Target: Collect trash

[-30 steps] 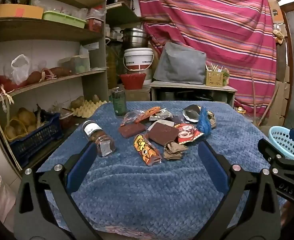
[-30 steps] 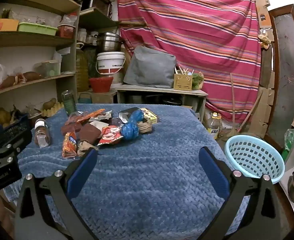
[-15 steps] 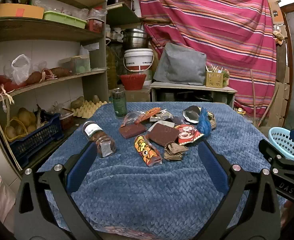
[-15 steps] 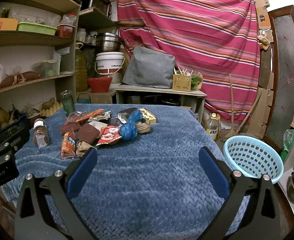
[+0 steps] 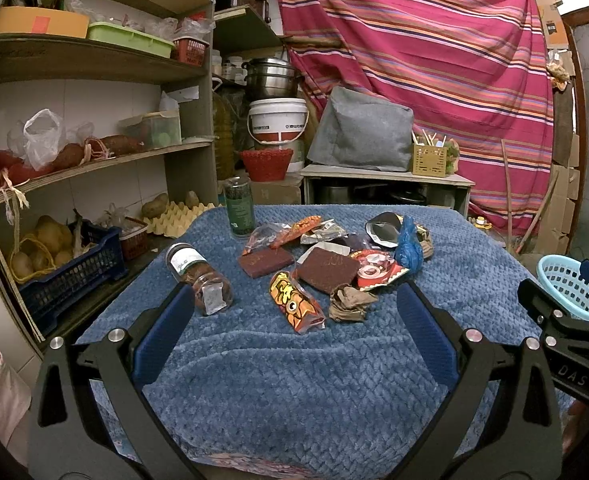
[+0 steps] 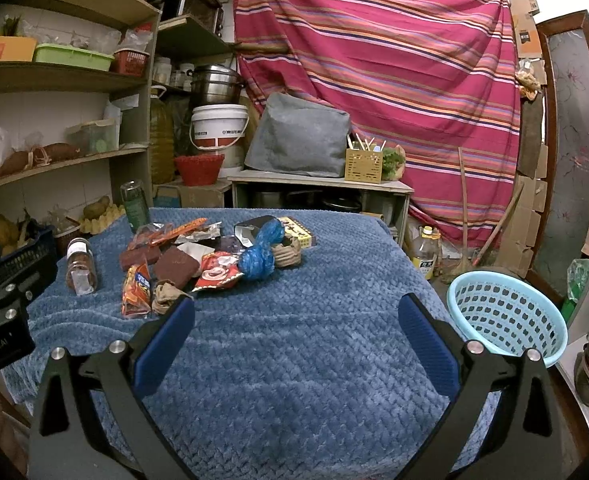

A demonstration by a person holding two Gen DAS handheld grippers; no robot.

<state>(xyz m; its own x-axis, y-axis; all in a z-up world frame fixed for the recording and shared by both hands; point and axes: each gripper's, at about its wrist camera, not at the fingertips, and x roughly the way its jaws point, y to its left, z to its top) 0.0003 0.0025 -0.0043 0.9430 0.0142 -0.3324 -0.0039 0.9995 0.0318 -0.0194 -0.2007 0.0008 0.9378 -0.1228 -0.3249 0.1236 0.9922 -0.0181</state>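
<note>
Trash pile (image 5: 334,264): wrappers, crumpled brown paper (image 5: 350,304), blue plastic wad (image 6: 260,256); sits mid-table toward the far-left corner of the blue blanket (image 6: 314,340). Light-blue basket (image 6: 502,320) stands off the right edge. Suggest taking the nearest piece first, pinching low. Left gripper (image 5: 294,320) and right gripper (image 6: 294,328): both spread wide, empty, touching nothing.

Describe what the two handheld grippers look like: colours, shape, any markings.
Both are alike. The left gripper and the right gripper each have black angular frames that spread in a V, silver round bolt heads at the joints, and flat blue pads lining the fingers' inner faces. White lettering marks the bodies: "DAS" on the right one, seen from the left camera. No cables or sleeves show.
</note>
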